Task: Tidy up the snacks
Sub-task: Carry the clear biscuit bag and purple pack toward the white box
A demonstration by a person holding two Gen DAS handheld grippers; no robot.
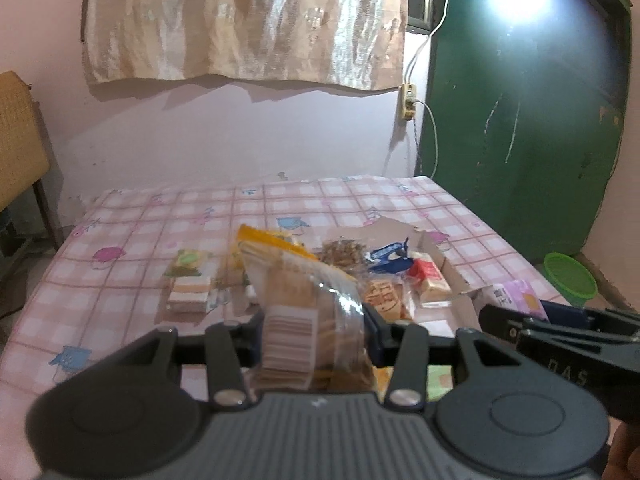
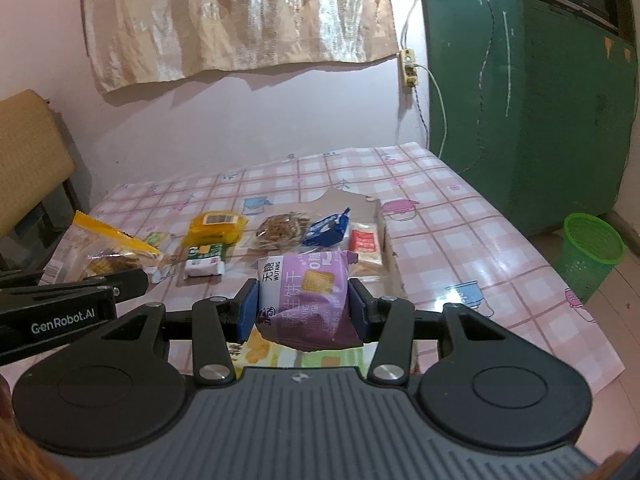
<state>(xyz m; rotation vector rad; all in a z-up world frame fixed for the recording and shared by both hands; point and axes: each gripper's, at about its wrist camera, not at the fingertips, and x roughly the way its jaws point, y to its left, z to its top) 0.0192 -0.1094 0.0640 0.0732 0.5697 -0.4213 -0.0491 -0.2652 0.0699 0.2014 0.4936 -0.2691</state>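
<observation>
My left gripper (image 1: 316, 330) is shut on a clear packet with a yellow top (image 1: 304, 292), biscuits and a barcode showing; it is held above the table. In the right wrist view the same packet (image 2: 100, 248) sticks out of the left gripper (image 2: 120, 278) at the left edge. The right gripper (image 2: 306, 308) is shut on a purple biscuit packet (image 2: 308, 296), blue pads pressing both its sides. That purple packet (image 1: 516, 296) peeks out at the right of the left wrist view. More snacks lie on the checked tablecloth (image 2: 460, 240).
On the table lie a green-white wafer packet (image 2: 206, 264), a yellow packet (image 2: 216, 226), a clear bag of brown snacks (image 2: 282, 230), a blue packet (image 2: 328, 228) and a red one (image 2: 366, 242) on torn cardboard (image 2: 378, 216). A green basket (image 2: 592, 248) stands on the floor.
</observation>
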